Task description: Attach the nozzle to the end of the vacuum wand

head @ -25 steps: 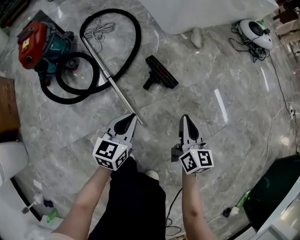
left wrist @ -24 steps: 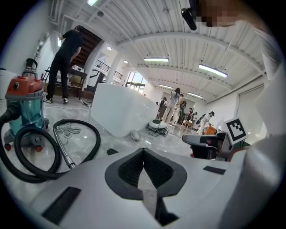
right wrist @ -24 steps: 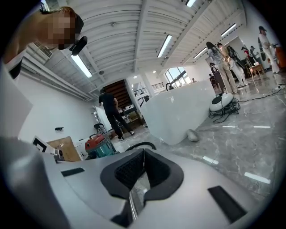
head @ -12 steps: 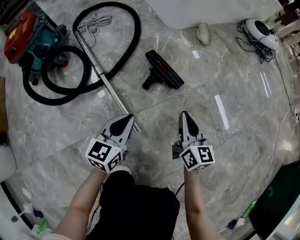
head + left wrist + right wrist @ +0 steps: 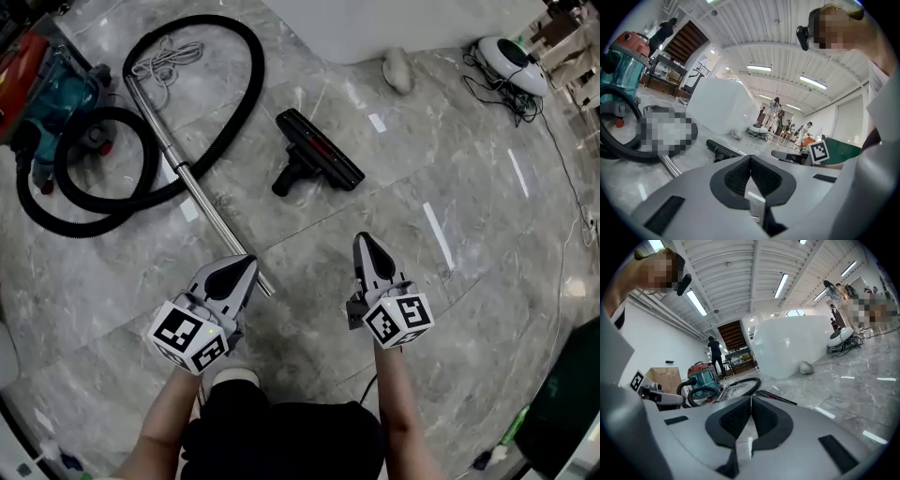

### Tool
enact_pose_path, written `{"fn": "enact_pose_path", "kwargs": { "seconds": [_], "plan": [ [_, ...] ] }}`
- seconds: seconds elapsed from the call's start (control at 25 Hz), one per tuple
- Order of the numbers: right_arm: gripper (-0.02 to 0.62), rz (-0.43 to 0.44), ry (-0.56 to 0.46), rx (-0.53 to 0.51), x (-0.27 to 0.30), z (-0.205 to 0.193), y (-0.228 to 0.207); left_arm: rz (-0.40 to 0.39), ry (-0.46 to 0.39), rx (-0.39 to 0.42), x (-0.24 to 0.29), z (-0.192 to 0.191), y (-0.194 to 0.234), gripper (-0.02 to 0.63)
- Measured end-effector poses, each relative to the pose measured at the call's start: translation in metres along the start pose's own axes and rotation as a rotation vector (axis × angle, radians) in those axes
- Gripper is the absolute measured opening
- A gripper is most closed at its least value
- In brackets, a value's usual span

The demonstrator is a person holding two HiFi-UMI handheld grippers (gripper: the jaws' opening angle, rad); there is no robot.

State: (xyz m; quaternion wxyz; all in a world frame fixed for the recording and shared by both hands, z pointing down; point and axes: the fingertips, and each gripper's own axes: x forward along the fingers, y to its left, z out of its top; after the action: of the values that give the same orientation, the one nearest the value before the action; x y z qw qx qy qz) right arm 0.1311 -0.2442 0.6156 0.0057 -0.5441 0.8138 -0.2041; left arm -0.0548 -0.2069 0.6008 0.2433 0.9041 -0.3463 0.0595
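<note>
The nozzle [image 5: 314, 161], a black floor head with a short neck, lies flat on the grey marble floor [image 5: 450, 141], well apart from both tools and with its neck pointing down-left in the head view. The metal wand [image 5: 197, 192] lies on the floor to its left, running diagonally from the upper left to a free end at the lower right. The wand's upper end joins a black hose [image 5: 246, 84] that loops round to the red and teal vacuum cleaner [image 5: 37, 89] at the left edge. A coiled pale cord [image 5: 164, 58] lies inside the hose loop.

The left hand-held gripper [image 5: 246, 264] has its jaws pressed together with nothing between them. In the head view its tip sits just beside the wand's free end; whether it touches the wand cannot be told. The right hand-held gripper [image 5: 362, 240] is likewise closed and empty, and it points up the frame over bare floor, between the wand's end and the nozzle but nearer the person. Both tools are held side by side, each with its marker cube towards the person.

A white appliance [image 5: 506, 58] with trailing cables sits on the floor at the far upper right
</note>
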Motion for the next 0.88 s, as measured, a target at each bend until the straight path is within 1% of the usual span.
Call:
{"fn": "enact_pose_path", "kwargs": {
  "seconds": [0.08, 0.2, 0.32, 0.4, 0.48, 0.52, 0.56, 0.6, 0.68, 0.76, 0.8, 0.84, 0.88],
  "plan": [
    [0.017, 0.004, 0.006, -0.008, 0.004, -0.005, -0.004, -0.013, 0.008, 0.008, 0.001, -0.003, 0.0, 0.009],
    [0.018, 0.019, -0.01, -0.022, 0.01, -0.003, -0.004, -0.03, 0.014, 0.012, 0.002, -0.003, 0.0, 0.009],
    [0.018, 0.032, 0.001, -0.025, 0.02, -0.003, -0.004, -0.036, 0.013, 0.01, 0.003, -0.004, 0.001, 0.009],
    [0.018, 0.037, 0.017, -0.061, 0.029, -0.004, -0.004, -0.034, 0.013, 0.007, 0.002, -0.005, 0.004, 0.009],
    [0.023, 0.058, 0.041, -0.126, 0.04, -0.004, -0.003, -0.035, 0.015, -0.001, 0.001, -0.006, 0.006, 0.009],
    [0.086, 0.084, 0.069, -0.152, 0.047, -0.006, -0.002, -0.037, 0.016, -0.003, 0.001, -0.006, 0.007, 0.009],
    [0.223, 0.118, 0.107, -0.168, 0.056, -0.009, -0.001, -0.039, 0.018, -0.004, -0.001, -0.007, 0.009, 0.009],
    [0.265, 0.148, 0.148, -0.181, 0.065, -0.012, -0.001, -0.041, 0.019, -0.003, -0.002, -0.007, 0.01, 0.009],
    [0.314, 0.172, 0.214, -0.235, 0.085, -0.014, -0.008, -0.044, 0.022, -0.006, -0.005, -0.009, 0.012, 0.009],
    [0.357, 0.187, 0.257, -0.29, 0.107, -0.009, -0.018, -0.045, 0.025, -0.009, -0.007, -0.01, 0.015, 0.009],
    [0.408, 0.205, 0.271, -0.297, 0.119, -0.006, -0.022, -0.046, 0.026, -0.009, -0.008, -0.01, 0.017, 0.009],
    [0.501, 0.223, 0.284, -0.295, 0.13, -0.002, -0.026, -0.047, 0.026, -0.009, -0.008, -0.01, 0.018, 0.009],
    [0.547, 0.236, 0.304, -0.292, 0.141, 0.0, -0.032, -0.048, 0.026, -0.008, -0.009, -0.01, 0.019, 0.009]
  ]
}}
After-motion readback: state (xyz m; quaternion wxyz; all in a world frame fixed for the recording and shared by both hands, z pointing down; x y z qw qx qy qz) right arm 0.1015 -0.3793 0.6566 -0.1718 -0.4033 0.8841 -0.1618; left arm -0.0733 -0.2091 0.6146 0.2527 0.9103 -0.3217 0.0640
